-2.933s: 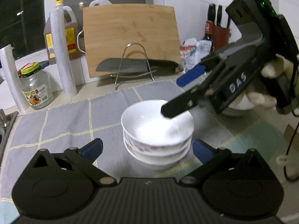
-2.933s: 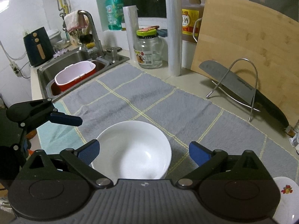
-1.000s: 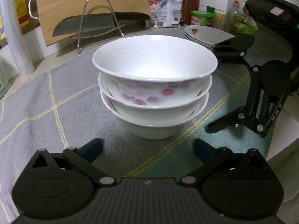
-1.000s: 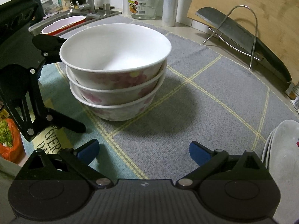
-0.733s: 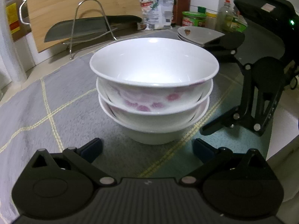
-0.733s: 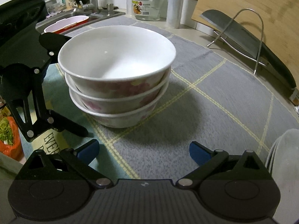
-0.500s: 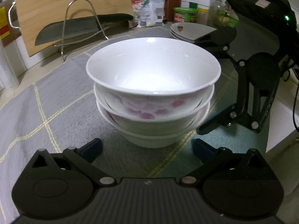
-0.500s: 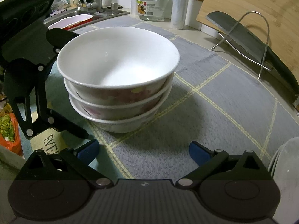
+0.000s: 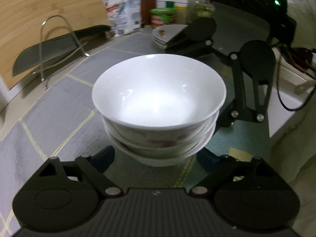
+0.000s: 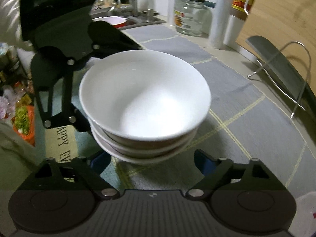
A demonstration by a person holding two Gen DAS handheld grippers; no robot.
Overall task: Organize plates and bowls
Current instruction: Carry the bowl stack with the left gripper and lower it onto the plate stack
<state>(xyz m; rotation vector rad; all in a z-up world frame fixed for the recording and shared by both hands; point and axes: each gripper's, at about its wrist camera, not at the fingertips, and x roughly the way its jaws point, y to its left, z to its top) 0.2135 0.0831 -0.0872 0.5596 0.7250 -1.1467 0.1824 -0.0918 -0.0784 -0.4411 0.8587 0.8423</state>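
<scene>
Three white bowls (image 9: 158,102) with pink flowers are nested on the grey checked cloth (image 9: 65,102). My left gripper (image 9: 156,155) straddles the lowest bowl, its jaws closing and its blue pads (image 9: 105,156) against that bowl's sides. Opposite it, my right gripper (image 10: 150,156) holds the same stack (image 10: 144,98), its jaws closing too and its blue pads (image 10: 203,160) at the lowest bowl. Each view shows the other tool's black frame (image 9: 254,69) (image 10: 57,63) behind the stack. White plates (image 9: 164,33) are stacked at the back right, partly hidden.
A cleaver on a wire rack (image 9: 49,47) leans by a wooden cutting board (image 9: 49,6). Bottles and packets (image 9: 126,13) line the wall. A glass jar (image 10: 189,17), a white roll (image 10: 217,13) and the sink (image 10: 122,20) lie beyond. The counter edge (image 9: 284,106) runs at the right.
Both pairs of jaws have narrowed in onto the lowest bowl. Both cameras now look more steeply down into the stack, which fills more of each view.
</scene>
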